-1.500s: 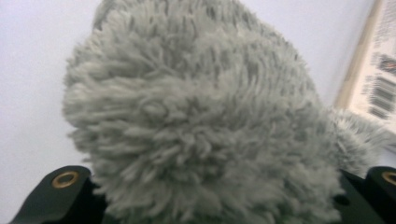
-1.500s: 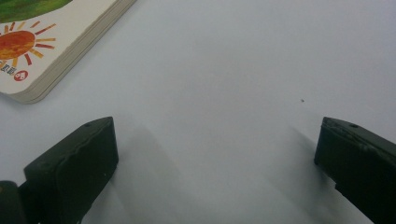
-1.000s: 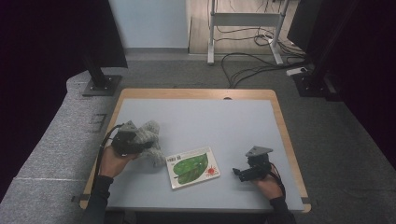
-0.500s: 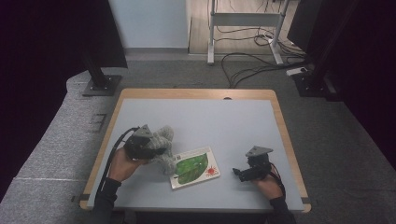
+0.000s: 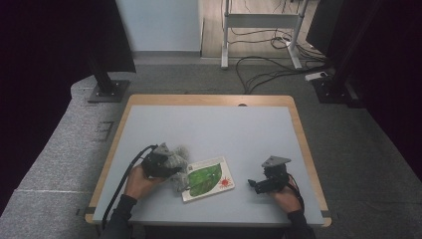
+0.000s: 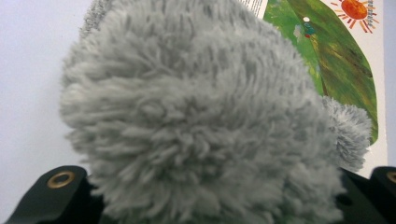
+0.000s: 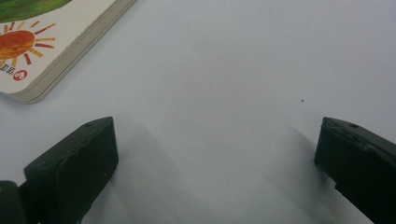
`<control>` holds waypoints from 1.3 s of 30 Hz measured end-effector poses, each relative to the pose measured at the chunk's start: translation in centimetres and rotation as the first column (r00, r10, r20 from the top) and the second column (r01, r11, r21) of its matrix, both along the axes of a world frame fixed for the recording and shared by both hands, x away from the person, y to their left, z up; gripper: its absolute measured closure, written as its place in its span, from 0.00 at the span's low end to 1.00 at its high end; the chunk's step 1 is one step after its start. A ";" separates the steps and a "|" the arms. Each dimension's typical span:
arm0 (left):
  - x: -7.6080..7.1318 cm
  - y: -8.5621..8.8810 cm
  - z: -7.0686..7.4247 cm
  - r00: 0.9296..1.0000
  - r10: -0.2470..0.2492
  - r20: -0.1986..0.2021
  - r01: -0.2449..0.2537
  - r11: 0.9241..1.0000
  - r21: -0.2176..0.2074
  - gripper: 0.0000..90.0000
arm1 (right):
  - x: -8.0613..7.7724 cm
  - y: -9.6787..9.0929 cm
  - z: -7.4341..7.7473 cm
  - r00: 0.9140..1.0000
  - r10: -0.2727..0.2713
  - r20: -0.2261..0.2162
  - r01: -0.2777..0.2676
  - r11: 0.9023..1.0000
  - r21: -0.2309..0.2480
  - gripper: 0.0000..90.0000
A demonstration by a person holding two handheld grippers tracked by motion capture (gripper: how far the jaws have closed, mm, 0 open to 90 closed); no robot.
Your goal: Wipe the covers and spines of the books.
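Grey plush toy [image 6: 201,121] nearer picture book [image 5: 206,178]

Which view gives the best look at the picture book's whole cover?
The high view: the book lies flat on the table, its whole cover in sight. The left gripper view has the grey plush toy hiding most of the cover; the right gripper view catches one corner with the sun.

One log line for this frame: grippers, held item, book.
left gripper: shut on grey plush toy, at book's edge | right gripper: open, empty | picture book: flat on table
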State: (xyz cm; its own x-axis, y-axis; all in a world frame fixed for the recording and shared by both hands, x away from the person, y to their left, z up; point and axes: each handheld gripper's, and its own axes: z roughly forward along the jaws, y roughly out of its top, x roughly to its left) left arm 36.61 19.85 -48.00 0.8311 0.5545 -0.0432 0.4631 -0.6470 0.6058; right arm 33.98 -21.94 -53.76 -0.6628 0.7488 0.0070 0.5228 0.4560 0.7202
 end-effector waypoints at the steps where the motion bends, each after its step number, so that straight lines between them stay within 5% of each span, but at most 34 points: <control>1: 0.0 -0.1 0.1 1.000 -0.002 0.002 0.002 1.000 0.003 0.71 | 0.0 0.0 0.0 1.000 0.000 0.000 0.000 1.000 0.000 0.00; 13: 0.4 -1.9 0.2 1.000 -0.012 0.010 0.012 1.000 0.002 0.71 | 0.0 0.0 0.0 1.000 0.000 0.000 0.000 1.000 0.000 0.00; 39: 3.2 -8.9 -0.2 0.997 -0.079 0.008 0.079 0.997 -0.018 0.71 | 0.0 0.0 0.0 1.000 0.001 -0.001 -0.001 1.000 0.001 0.00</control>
